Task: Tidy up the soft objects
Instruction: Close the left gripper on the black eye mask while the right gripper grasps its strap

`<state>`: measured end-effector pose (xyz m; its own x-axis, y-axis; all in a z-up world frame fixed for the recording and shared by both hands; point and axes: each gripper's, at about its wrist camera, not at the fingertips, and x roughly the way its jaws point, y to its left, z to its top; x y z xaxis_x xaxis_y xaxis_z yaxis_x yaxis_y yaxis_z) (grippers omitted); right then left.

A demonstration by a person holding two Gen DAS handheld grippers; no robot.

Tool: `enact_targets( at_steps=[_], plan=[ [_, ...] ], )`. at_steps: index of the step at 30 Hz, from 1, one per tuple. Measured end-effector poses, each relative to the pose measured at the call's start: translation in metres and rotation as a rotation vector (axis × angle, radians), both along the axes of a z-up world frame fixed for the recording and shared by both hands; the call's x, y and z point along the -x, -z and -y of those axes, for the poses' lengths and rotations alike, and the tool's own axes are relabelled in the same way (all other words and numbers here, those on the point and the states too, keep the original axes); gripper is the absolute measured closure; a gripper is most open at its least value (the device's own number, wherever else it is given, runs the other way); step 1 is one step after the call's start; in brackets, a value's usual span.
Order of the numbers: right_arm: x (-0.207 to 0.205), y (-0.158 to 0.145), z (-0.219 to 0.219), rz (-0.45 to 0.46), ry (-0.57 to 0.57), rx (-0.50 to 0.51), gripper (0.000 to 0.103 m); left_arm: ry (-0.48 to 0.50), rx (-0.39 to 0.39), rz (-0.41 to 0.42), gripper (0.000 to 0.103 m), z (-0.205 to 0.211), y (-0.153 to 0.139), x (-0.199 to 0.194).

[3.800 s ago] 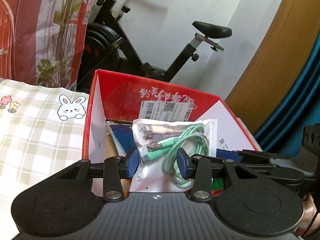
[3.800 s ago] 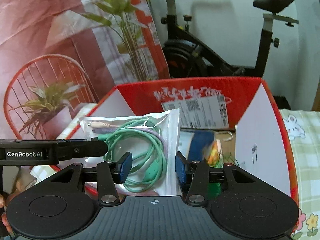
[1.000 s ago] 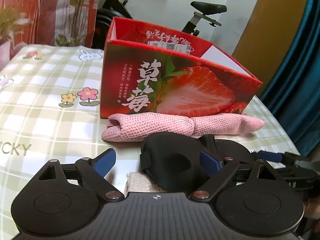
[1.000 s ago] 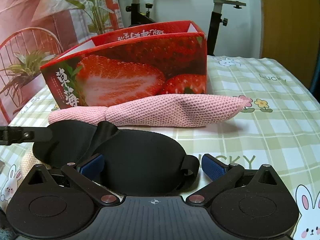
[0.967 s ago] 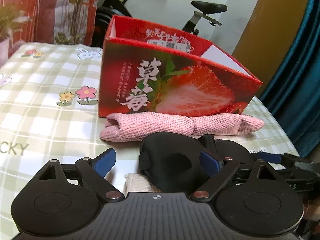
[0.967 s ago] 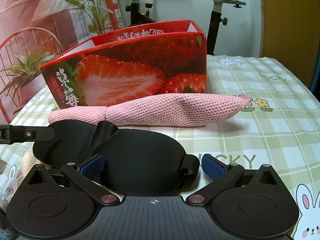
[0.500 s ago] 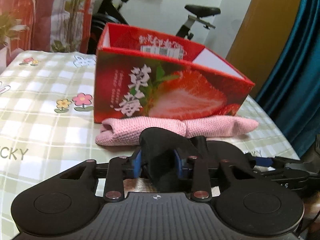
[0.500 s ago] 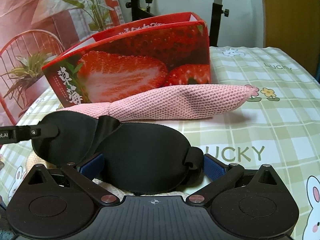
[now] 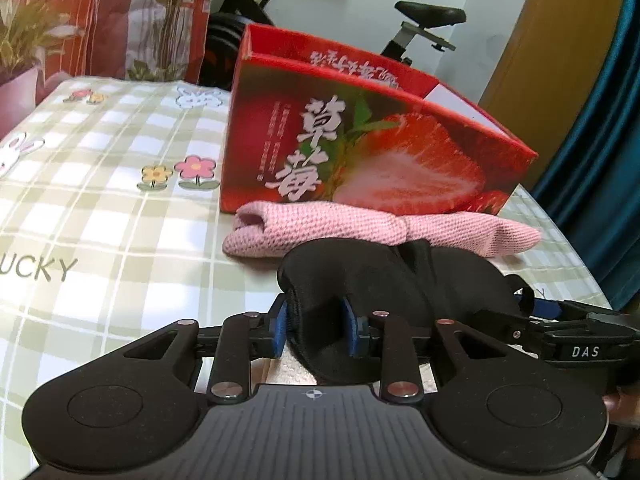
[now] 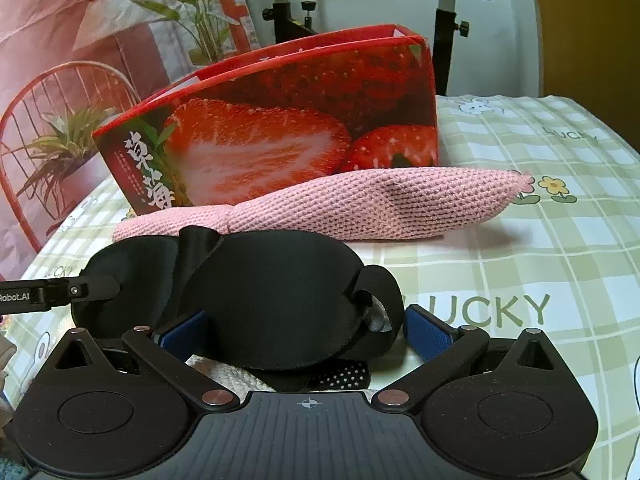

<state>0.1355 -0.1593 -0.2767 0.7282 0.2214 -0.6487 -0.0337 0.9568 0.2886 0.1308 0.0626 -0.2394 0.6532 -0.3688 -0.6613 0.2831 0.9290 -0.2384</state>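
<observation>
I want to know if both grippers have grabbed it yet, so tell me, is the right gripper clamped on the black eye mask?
No. The right gripper stands wide open, its blue pads clear of the black eye mask lying between them.

Eye mask (image 9: 360,280): black. Knitted cloth (image 9: 360,232): pink. Box (image 9: 372,152): red, strawberry print. Bench cover (image 9: 100,184): green-and-white check, flowers, rabbits.

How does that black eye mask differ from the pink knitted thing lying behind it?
The black eye mask is smooth, dark and wide with rounded lobes; the pink knitted piece is openly textured, pale and long, tapering to a point. The mask is pinched at one end by the left gripper, while the pink piece lies untouched against the strawberry box. The mask has a strap; the pink piece shows none. Both are soft and lie on the checked cloth.
</observation>
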Motion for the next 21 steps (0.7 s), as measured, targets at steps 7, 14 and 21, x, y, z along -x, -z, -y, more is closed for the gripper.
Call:
enact_targets(
  at_steps=[7, 14, 21],
  plan=[
    [0.004, 0.002, -0.002, 0.03, 0.006, 0.014, 0.0, -0.016, 0.031, -0.027, 0.066, -0.006, 0.008, -0.004],
    [0.004, 0.0, 0.004, 0.038, 0.011, -0.036, 0.0, -0.025, 0.04, -0.035, 0.059, -0.01, 0.014, -0.006],
    [0.0, -0.005, 0.009, 0.074, 0.02, -0.054, 0.003, -0.021, 0.035, -0.028, 0.058, -0.009, 0.015, -0.005]
  ],
)
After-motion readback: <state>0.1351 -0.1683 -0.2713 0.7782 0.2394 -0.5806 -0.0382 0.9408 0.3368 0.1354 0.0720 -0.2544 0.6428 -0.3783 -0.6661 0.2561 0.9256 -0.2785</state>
